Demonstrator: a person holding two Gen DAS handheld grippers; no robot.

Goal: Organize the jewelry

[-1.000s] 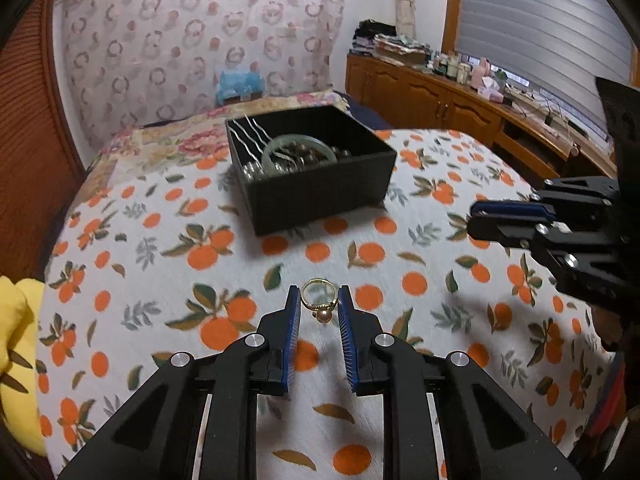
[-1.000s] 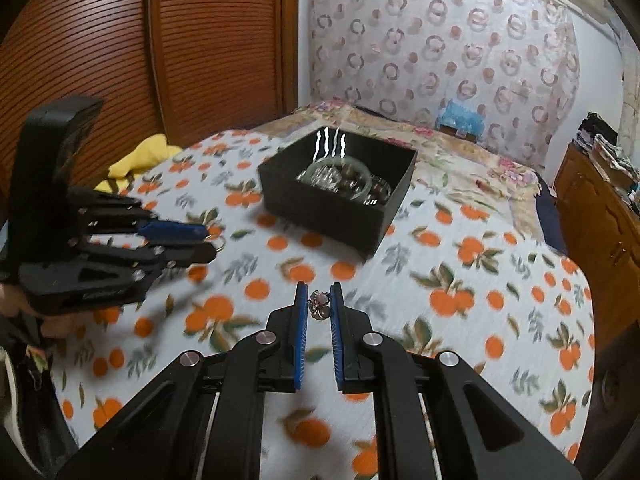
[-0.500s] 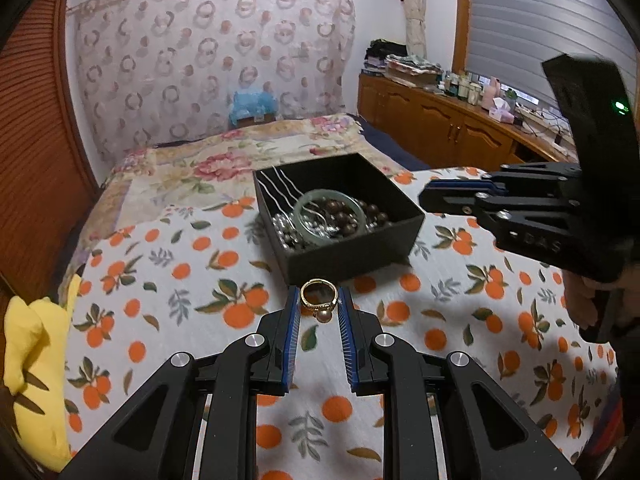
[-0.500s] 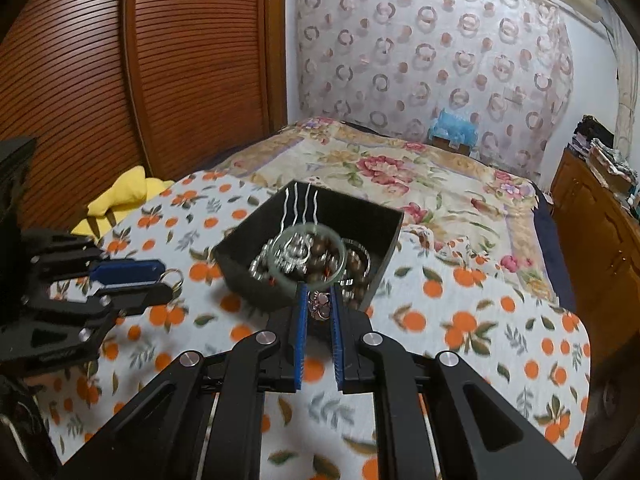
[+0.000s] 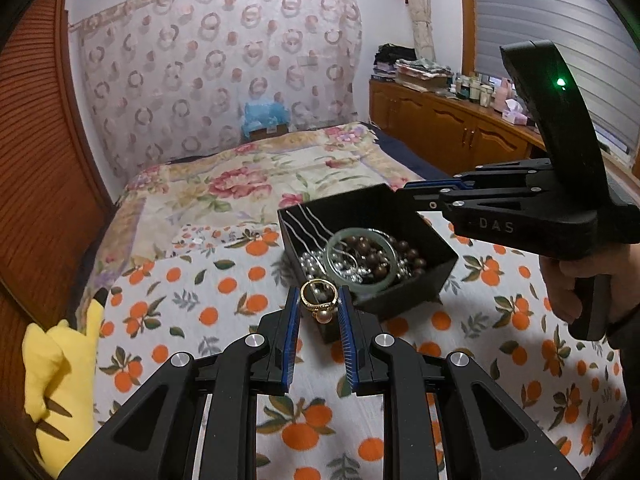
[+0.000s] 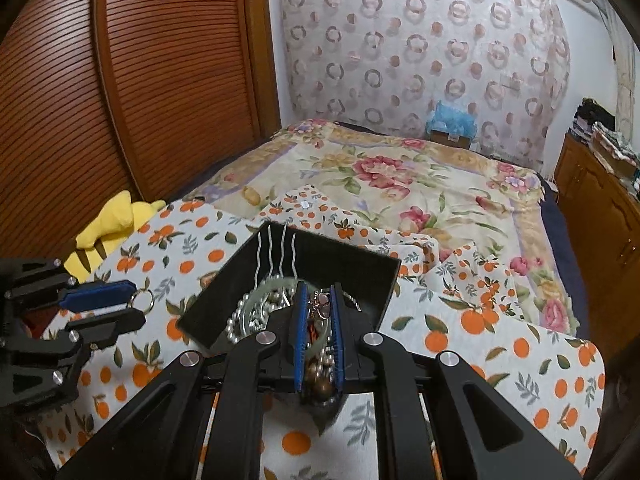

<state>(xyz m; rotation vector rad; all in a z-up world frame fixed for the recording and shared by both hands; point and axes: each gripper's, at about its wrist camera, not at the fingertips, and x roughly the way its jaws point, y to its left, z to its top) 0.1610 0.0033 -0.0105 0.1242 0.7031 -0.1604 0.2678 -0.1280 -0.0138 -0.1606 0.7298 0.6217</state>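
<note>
Over the black jewelry box (image 6: 288, 280) | right tool (image 6: 319, 307) clamps small earring (image 6: 320, 307) | left tool (image 5: 320, 308) clamps gold pearl ring (image 5: 319, 299) beside box.

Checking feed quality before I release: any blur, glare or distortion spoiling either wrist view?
Left wrist: strong fisheye bending, dark vignette corners; gold ring and black box sharp; green LED glare on right gripper. Right wrist: same curvature; small charm between its fingers is soft, as are beads beneath.

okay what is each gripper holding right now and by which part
Left gripper pinches a gold ring by its band's sides. Right gripper clamps a small trinket; which part cannot be told.
</note>
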